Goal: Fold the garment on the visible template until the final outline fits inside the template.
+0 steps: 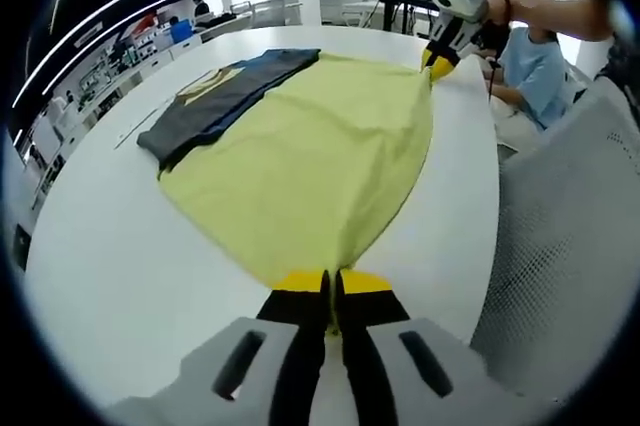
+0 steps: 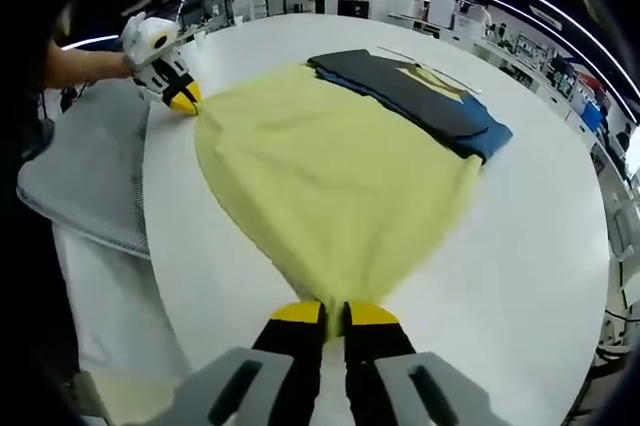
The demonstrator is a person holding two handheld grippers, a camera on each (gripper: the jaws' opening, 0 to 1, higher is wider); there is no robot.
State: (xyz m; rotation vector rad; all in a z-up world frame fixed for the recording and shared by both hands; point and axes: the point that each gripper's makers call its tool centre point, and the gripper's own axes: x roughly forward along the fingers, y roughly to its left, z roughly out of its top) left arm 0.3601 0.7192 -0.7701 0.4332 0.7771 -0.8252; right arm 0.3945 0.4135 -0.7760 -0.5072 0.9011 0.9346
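A pale yellow garment [image 1: 320, 161] lies spread on the white table [image 1: 110, 266], stretched between both grippers. My left gripper [image 1: 332, 291] is shut on its near corner. The right gripper [image 1: 438, 66] comes in at the top right, pinching the far corner. In the right gripper view the same yellow garment [image 2: 335, 181] runs from my right gripper [image 2: 335, 316], shut on one corner, to the left gripper [image 2: 183, 101] at upper left, shut on the other. A stack of dark grey and blue folded cloth [image 1: 225, 96] overlaps the garment's far edge; the same stack [image 2: 420, 96] shows in the right gripper view.
A white mesh chair back [image 1: 570, 246] stands close to the table edge, also visible as the chair [image 2: 85, 181] in the right gripper view. A seated person in light blue [image 1: 535, 71] is beyond the table. Desks and shelves line the room behind.
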